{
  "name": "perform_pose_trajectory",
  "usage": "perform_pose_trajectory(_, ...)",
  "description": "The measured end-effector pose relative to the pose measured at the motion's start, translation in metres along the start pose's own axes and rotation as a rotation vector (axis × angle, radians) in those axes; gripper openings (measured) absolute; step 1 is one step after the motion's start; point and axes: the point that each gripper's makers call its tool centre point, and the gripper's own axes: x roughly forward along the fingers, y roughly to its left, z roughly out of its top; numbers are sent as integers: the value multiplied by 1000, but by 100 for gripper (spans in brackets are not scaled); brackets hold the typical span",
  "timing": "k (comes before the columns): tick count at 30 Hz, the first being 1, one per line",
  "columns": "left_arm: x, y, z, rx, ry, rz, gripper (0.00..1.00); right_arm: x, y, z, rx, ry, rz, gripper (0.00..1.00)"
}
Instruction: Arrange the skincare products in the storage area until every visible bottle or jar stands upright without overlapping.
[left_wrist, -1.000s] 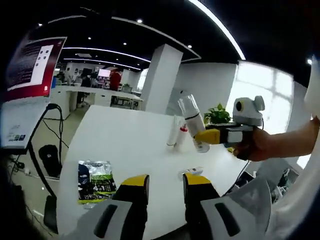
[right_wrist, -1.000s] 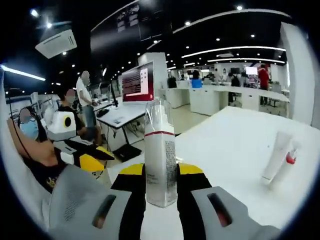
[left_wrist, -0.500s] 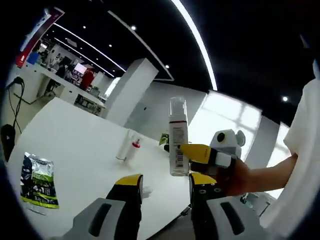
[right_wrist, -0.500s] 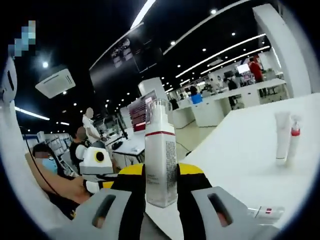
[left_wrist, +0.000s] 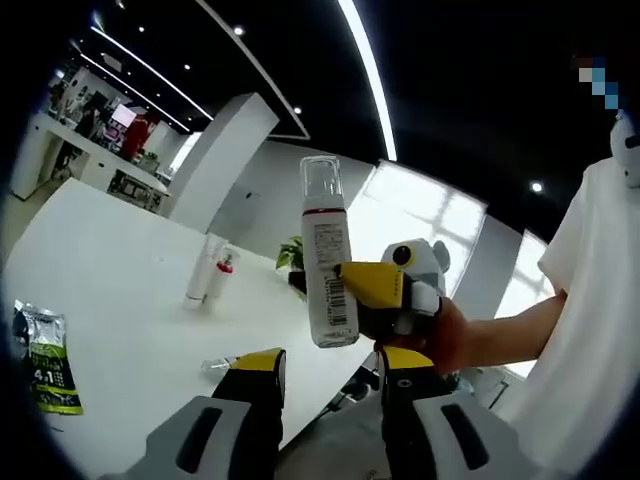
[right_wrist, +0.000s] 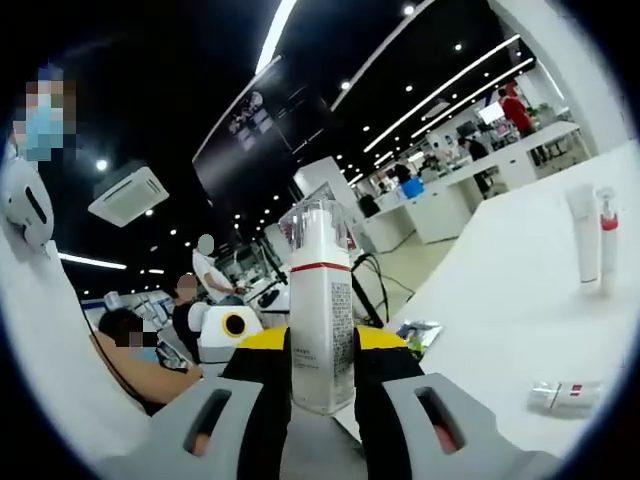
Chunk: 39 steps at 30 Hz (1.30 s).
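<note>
The white table (left_wrist: 120, 290) is the biggest thing here, wide and mostly bare. On its far part a white tube (left_wrist: 203, 268) and a red-capped bottle (left_wrist: 221, 277) stand upright, touching or nearly so; I cannot tell which. They look already placed, though perhaps too close for a tidy finish. Nearer the edge a small tube (right_wrist: 566, 395) lies flat on its side, so it seems to be waiting its turn to be stood up. A green packet (left_wrist: 40, 360) lies flat at the table's other end, well apart from the rest.

The pump bottle (left_wrist: 325, 265) is up in the air off the table's edge, not yet in the storage area. It is white with a red band and a clear cap, and it stays upright, which makes sense if it is to go down standing. The right gripper (right_wrist: 322, 375) pinches it low on the body, one jaw on each side, leaving the base free to meet the table. The person's hand (left_wrist: 440, 335) grips the tool behind, the forearm reaching in level from the white sleeve.

The left gripper (left_wrist: 325, 365) points forward just below the bottle, jaws spread apart with nothing between them. I judge it is ready to steady the bottle or go for the lying tube.
</note>
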Motion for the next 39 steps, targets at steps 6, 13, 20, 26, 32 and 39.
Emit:
perform_pose_trajectory(6,-8,-3,13,-33,-71,-19,37,-3,-18,-22,-151,158,-92,20)
perform_pose_trajectory(13,-10,12,22,-60,-119,41,37,-1,-12,-40,-291,270,-83,20)
perform_pose_trajectory(20,-10,19,19,-31,-105,85,36,7,-1,-52,-408,329,-45,21)
perform_pose_trajectory(26,-8,15,12,0,-77,66,21,4,-2,-57,-498,374,-29,21)
perform_pose_trajectory(32,-6,10,10,21,-60,32,20,-4,-1,-61,-495,434,17,22)
perform_pose_trajectory(39,-6,5,8,43,-55,3,20,-31,-4,-67,-484,533,76,36)
